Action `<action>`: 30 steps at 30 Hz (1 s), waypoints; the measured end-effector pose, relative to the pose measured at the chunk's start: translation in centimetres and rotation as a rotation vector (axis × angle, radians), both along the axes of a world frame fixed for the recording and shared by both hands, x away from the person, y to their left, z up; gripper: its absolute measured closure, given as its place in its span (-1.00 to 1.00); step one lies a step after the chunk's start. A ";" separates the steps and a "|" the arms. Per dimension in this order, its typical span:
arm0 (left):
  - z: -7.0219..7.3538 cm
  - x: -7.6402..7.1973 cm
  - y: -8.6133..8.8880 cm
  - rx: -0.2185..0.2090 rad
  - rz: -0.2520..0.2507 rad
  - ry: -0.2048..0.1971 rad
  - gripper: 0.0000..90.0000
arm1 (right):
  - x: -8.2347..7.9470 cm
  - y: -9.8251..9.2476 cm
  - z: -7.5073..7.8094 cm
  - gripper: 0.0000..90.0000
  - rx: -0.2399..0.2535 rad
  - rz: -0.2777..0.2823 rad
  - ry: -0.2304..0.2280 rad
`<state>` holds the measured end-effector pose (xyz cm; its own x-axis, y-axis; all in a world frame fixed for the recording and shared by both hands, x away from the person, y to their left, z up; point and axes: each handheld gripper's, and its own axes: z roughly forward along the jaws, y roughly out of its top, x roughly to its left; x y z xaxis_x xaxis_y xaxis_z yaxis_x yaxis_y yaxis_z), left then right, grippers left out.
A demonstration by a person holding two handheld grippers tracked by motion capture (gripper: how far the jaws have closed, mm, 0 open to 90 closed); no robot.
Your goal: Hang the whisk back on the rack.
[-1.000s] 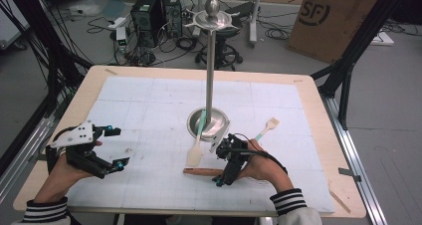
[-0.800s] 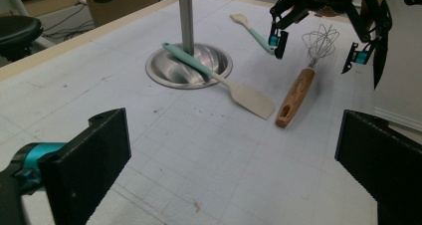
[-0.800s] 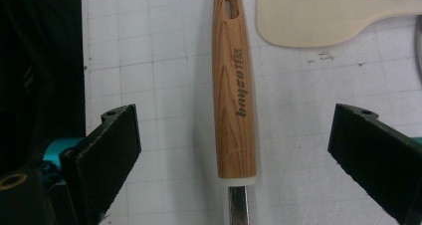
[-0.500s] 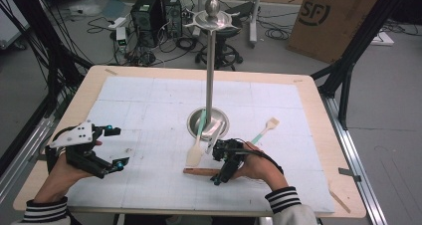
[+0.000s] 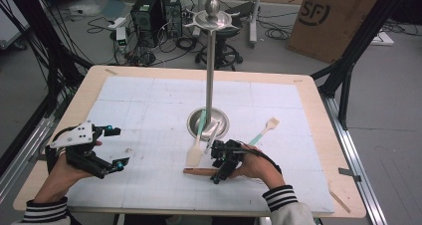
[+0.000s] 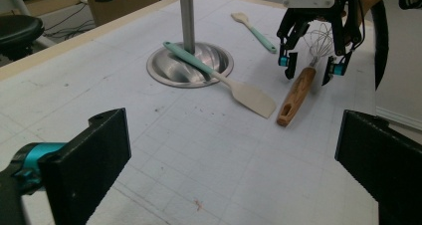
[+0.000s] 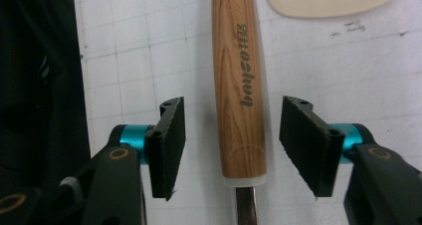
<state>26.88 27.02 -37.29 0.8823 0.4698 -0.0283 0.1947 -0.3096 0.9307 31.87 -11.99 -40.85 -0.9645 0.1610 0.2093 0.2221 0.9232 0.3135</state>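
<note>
1. Whisk with the wooden handle lies flat on the white gridded surface, just in front of the steel stand's round base and beside the cream blade of a teal-handled spatula. It has not shifted from that spot over the last second.
2. What has changed is the right gripper: its jaws have just been closing and now straddle the handle near its wire end, a clear gap left on each side. The pads are not yet pressing, so nothing is held.
3. In the left gripper view the right gripper hangs over the handle, tips close to the surface.
4. My reading: the pickup is at the closing stage, well centred; the jaws need only finish closing before a lift.
5. Left gripper hovers well apart at the near left, jaws wide open and empty, as it was a second ago.
6. A second teal spatula lies untouched to the right.
</note>
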 end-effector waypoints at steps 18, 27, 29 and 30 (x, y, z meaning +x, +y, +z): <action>0.0 0.0 0.0 0.001 0.002 -0.003 -0.96 | -0.4 0.3 -0.2 0.27 -0.039 0.022 0.011; 0.0 0.0 0.0 0.000 0.000 -0.003 -0.96 | -0.5 0.5 -0.5 0.48 -0.042 0.032 0.015; 0.0 0.0 0.0 -0.001 0.001 -0.004 -0.96 | -0.5 0.5 -0.5 0.52 -0.045 0.038 0.013; 0.0 0.0 0.0 0.000 0.001 -0.003 -0.96 | -0.6 0.6 -0.5 0.52 -0.048 0.034 0.013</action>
<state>26.85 27.00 -37.27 0.8821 0.4703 -0.0253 0.1916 -0.3092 0.9315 31.32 -11.43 -41.30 -0.9669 0.1383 0.2143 0.1940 0.9442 0.2661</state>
